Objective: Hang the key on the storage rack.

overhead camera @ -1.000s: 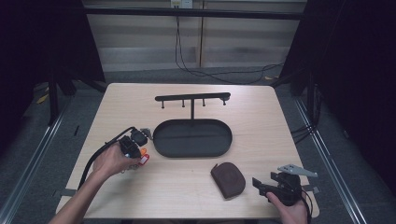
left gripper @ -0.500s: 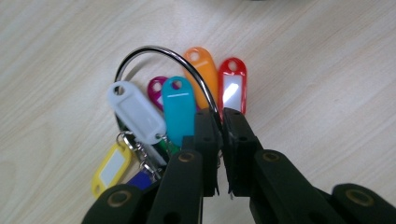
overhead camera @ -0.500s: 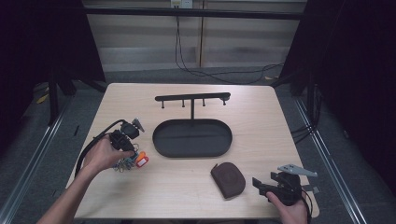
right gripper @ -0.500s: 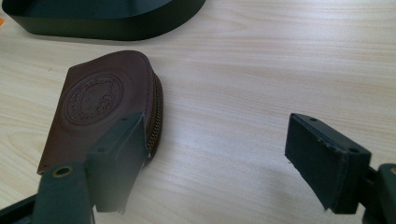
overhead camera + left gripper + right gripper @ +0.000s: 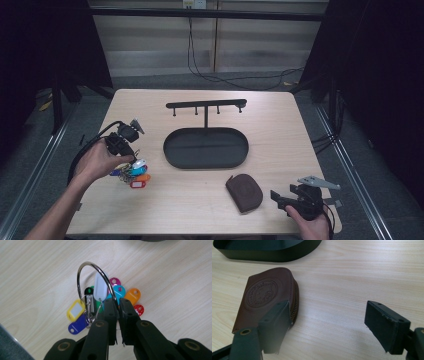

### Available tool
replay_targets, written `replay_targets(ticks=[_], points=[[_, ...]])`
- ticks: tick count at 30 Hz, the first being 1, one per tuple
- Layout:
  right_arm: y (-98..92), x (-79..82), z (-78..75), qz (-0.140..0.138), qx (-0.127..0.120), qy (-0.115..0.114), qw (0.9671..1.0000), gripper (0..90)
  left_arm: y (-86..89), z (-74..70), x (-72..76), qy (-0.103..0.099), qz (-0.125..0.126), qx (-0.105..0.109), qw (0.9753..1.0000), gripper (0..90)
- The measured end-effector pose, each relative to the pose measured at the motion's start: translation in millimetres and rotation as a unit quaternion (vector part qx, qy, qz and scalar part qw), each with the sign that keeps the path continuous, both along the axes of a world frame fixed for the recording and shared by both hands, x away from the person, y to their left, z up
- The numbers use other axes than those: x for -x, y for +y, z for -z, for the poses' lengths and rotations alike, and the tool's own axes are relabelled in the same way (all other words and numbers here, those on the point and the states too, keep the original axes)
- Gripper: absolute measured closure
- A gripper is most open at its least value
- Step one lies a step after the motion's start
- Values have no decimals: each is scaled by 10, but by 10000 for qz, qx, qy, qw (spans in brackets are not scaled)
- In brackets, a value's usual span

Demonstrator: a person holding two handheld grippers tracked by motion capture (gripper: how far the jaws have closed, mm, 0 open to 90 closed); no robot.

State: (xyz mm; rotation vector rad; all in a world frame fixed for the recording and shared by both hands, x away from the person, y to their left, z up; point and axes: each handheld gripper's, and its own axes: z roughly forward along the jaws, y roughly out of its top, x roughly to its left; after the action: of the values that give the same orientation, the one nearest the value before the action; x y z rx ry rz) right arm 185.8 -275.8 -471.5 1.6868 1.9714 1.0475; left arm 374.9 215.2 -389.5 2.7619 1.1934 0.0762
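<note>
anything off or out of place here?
Nothing stands out. The left gripper is shut on the key ring, tags fanned on the table. The pouch lies flat and zipped; the tray sits level.

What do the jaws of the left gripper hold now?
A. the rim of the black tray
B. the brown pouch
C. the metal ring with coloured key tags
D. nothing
C: in the left gripper view, the left gripper is closed on the metal ring carrying the coloured key tags.
</note>
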Motion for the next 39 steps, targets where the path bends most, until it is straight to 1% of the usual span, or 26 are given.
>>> replay_targets(ticks=[3, 5, 7, 12, 15, 16, 17, 18, 20, 24, 28, 31, 34, 36, 38, 39], points=[[-2, -3, 2, -3, 0, -2, 10000, 205, 56, -94, 3, -95, -8, -26, 10000, 853], [-2, -3, 2, 1, 4, -7, 10000, 205, 90, -141, 5, -101, -35, 5, 9999, 854], [-1, -3, 2, 1, 4, -2, 10000, 205, 129, -192, 8, -155, -70, 20, 9999, 854], [0, -2, 2, 8, 5, -5, 10000, 205, 204, -285, 11, -121, -61, 132, 9998, 854], [-3, -3, 2, 4, 5, -3, 10000, 205, 231, -355, 17, -131, -35, 125, 9998, 854], [-3, -3, 2, 5, 7, -7, 10000, 205, 236, -372, 20, -172, -37, 130, 9998, 854], [-3, -3, 2, 5, 7, -4, 10000, 205, 241, -390, 23, -150, -44, 167, 9997, 854], [-2, -3, 2, 7, 3, 3, 10000, 205, 247, -411, 22, -152, -16, 125, 9998, 854], [-2, -3, 2, 7, 9, -6, 10000, 205, 259, -456, 34, -156, -40, 112, 9998, 854], [-4, -1, 1, 16, 15, -4, 10000, 205, 302, -540, 43, -155, -140, 172, 9996, 854], [-3, -1, 0, 14, 18, -7, 10000, 205, 322, -599, 48, -141, -220, 127, 9996, 855], [-1, -2, 3, 13, 11, -4, 10000, 205, 319, -638, 44, -85, -210, 89, 9997, 854], [3, -3, 3, 10, 10, 9, 10000, 205, 305, -684, 39, -5, -215, 167, 9996, 855], [2, -3, 3, 11, 8, 7, 10000, 205, 287, -714, 43, 38, -205, 174, 9996, 854], [1, -4, 4, 10, 11, 1, 10000, 205, 259, -769, 54, 51, -100, 178, 9998, 855], [1, -4, 4, 10, 12, 3, 10000, 205, 252, -793, 59, 7, -82, 161, 9998, 855]])
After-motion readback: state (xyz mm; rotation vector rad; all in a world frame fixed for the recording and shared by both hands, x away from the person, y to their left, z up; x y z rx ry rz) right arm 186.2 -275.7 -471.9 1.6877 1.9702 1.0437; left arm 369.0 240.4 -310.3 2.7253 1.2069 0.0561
